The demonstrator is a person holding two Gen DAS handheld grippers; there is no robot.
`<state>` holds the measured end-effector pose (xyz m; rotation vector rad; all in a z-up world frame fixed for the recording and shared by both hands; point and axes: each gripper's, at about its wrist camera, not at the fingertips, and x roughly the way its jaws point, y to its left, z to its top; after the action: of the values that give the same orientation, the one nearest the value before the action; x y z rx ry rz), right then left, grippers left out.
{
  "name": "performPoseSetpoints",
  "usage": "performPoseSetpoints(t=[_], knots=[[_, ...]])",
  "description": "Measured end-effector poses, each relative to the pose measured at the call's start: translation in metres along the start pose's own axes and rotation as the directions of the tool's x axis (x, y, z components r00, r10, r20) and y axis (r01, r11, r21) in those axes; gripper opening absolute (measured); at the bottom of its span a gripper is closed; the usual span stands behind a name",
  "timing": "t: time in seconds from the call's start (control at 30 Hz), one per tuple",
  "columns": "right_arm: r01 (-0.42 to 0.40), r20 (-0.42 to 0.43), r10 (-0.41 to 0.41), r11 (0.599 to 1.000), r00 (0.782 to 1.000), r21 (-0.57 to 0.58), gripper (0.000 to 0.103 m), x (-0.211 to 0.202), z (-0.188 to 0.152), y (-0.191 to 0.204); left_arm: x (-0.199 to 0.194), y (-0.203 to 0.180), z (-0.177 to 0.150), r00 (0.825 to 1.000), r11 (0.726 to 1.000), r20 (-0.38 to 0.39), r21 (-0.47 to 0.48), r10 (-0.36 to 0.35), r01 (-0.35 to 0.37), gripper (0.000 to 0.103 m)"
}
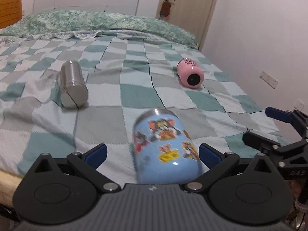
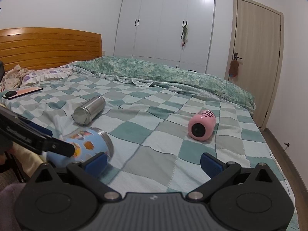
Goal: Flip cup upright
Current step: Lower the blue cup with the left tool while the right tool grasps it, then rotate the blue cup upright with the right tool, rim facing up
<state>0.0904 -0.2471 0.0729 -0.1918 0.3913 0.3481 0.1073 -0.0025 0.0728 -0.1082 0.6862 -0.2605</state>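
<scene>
A light blue cup with cartoon stickers (image 1: 165,148) lies on its side on the checked bedspread, its metal rim pointing away from me. My left gripper (image 1: 153,155) is open with the cup between its blue pads, neither pad touching it. The cup also shows in the right wrist view (image 2: 86,146) at the lower left, with the left gripper's arm across it. My right gripper (image 2: 154,160) is open and empty above the bedspread, to the right of the blue cup. It shows at the right edge of the left wrist view (image 1: 279,134).
A steel cup (image 1: 73,84) lies on its side at the left. A pink cup (image 1: 190,73) lies on its side at the right. A rumpled green quilt (image 1: 100,22) runs along the far side of the bed. A wall and door stand to the right.
</scene>
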Motion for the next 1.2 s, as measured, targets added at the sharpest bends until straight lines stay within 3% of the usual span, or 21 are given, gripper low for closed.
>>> performPoseSetpoints(t=[0.37,0.57,0.9,1.2], knots=[[-0.027,-0.112,0.03,0.999,0.993,0.032,0.103,0.034,0.034,0.058,-0.007,0.06,0.021,1.0,0.986,-0.009,0.166,0.008,-0.006,0.103],[-0.043,-0.225,0.063,0.995,0.972,0.095,0.103,0.068,0.048,0.079,0.007,0.089,0.014,0.999,0.974,-0.043,0.225,0.022,-0.012,0.103],[-0.02,-0.408,0.096,0.982,0.908,0.187,0.103,0.117,0.055,0.093,0.022,0.117,0.014,0.998,0.964,-0.056,0.262,-0.027,0.041,0.103],[0.019,-0.539,0.136,0.962,0.831,0.273,0.102,0.152,0.056,0.088,0.03,0.128,0.015,0.998,0.963,-0.05,0.266,-0.038,0.05,0.103]])
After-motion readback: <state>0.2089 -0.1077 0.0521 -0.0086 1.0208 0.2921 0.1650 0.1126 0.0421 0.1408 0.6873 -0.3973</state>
